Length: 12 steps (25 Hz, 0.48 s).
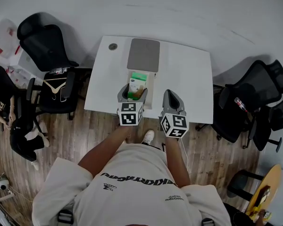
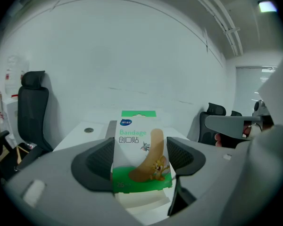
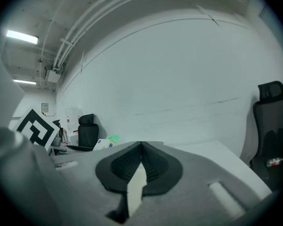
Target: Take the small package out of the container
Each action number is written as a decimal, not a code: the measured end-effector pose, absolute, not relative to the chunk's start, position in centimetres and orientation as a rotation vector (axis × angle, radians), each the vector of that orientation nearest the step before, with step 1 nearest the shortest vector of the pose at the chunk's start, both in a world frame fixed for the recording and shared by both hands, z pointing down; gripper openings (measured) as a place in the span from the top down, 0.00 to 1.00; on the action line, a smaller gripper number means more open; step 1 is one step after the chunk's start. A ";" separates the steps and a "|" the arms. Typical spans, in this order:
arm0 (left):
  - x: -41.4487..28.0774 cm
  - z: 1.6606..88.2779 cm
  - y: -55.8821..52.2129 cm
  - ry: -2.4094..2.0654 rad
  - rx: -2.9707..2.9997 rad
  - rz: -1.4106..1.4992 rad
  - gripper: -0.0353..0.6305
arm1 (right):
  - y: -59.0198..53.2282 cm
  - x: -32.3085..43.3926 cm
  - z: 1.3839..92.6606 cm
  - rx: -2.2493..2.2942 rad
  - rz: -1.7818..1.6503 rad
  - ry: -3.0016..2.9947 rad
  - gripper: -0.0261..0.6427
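Both side edges of the bandage package (image 2: 140, 149) are covered by the fingers (image 2: 96, 166) of the left gripper (image 2: 141, 155). Beneath the fingertips, the container (image 2: 142, 204) is mostly hidden; its interior cannot be made out.

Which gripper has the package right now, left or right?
The left gripper: its jaws are clamped on both sides of the green-and-white bandage package. The right gripper has its jaws shut together, with nothing between them.

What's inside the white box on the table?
A green-and-white bandage package, pinched by the left gripper. They cover the rest of the white box, so anything underneath can't be seen.
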<state>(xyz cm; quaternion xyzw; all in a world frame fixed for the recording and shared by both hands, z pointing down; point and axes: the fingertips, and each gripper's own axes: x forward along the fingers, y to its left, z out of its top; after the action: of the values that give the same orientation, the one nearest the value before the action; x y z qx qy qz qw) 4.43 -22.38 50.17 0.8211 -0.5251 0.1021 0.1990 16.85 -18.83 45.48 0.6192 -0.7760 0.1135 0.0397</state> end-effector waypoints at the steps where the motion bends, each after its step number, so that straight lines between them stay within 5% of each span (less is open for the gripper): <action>1: 4.4 49.8 -22.3 -1.467 2.306 0.274 0.41 | -18.8 16.9 45.3 1.903 0.345 -2.377 0.96; 12: 4.0 47.1 -21.5 -1.479 2.396 0.190 0.41 | -18.1 16.6 44.6 1.943 0.307 -2.376 0.96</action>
<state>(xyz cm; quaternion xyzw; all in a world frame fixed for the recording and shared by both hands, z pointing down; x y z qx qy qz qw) 3.98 -21.51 47.13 0.8382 -0.5174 0.0663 0.1592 16.58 -18.15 44.58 0.6296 -0.7700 0.0996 0.0284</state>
